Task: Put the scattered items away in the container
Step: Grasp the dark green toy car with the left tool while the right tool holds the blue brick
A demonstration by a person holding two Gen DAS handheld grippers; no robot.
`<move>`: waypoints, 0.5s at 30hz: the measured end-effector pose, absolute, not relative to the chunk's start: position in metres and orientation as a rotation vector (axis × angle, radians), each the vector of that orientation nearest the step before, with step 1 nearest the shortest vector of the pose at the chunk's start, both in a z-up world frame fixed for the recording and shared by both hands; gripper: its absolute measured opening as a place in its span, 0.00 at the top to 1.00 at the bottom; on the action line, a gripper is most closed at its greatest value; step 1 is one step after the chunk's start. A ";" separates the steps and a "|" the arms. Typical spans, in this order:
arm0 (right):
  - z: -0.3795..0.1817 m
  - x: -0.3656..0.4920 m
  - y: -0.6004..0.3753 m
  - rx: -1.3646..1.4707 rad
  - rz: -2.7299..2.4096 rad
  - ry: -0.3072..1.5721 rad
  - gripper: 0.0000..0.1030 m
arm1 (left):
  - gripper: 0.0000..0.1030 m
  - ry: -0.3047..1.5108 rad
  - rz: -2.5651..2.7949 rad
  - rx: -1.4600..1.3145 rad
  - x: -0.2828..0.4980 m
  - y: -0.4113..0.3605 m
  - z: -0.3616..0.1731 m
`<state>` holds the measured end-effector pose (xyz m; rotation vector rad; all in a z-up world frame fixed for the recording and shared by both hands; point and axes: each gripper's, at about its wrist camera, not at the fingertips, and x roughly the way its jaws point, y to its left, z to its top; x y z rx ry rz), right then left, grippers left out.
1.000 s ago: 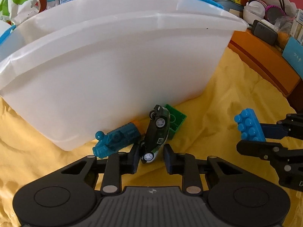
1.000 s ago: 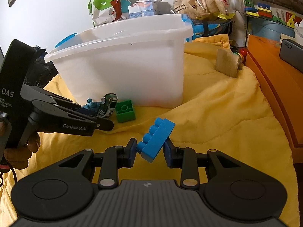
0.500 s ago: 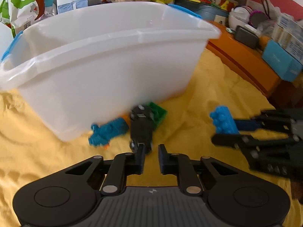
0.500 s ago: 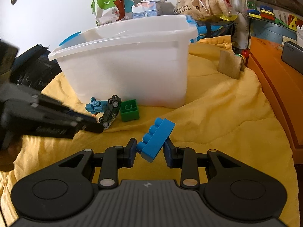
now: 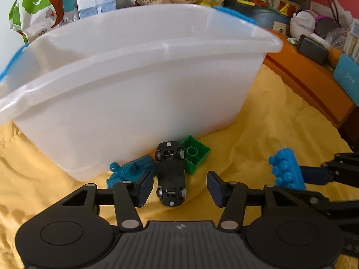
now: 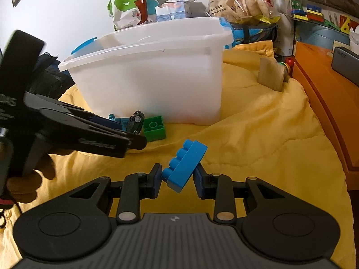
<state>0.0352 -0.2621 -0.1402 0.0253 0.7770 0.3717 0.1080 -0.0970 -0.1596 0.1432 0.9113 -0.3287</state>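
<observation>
A white plastic bin point(image 5: 139, 94) stands on a yellow cloth. Against its near wall lie a dark toy car point(image 5: 171, 174) on its back with wheels up, a teal toy point(image 5: 130, 171) and a green brick point(image 5: 195, 157). My left gripper point(image 5: 179, 187) is open, its pads either side of the car's near end without touching it. My right gripper point(image 6: 177, 180) is shut on a blue brick point(image 6: 185, 164), tilted, held above the cloth in front of the bin point(image 6: 152, 76). The blue brick also shows in the left wrist view point(image 5: 286, 172).
A wooden block point(image 6: 271, 76) lies on the cloth right of the bin. An orange cabinet point(image 6: 325, 94) edges the right side. Snack bags point(image 6: 242, 0) and toy boxes stand behind the bin. The car point(image 6: 135, 121) and green brick point(image 6: 154, 127) show in the right wrist view.
My left gripper has opened wide and let go of the toy car, which now lies wheels up on the cloth. The right gripper holds the blue brick almost still.
</observation>
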 end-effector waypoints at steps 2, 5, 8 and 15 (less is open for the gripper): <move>-0.141 0.035 -0.264 0.029 0.368 0.779 0.67 | 0.52 0.926 -0.333 0.128 0.112 -0.098 -0.163; -0.141 0.034 -0.267 0.033 0.363 0.779 0.67 | 0.78 0.950 -0.332 0.120 0.119 -0.097 -0.168; -0.141 0.034 -0.269 0.036 0.359 0.775 0.67 | 0.81 0.948 -0.342 0.112 0.120 -0.094 -0.169; -0.139 0.036 -0.269 0.021 0.359 0.755 0.67 | 0.82 0.923 -0.344 0.105 0.112 -0.089 -0.161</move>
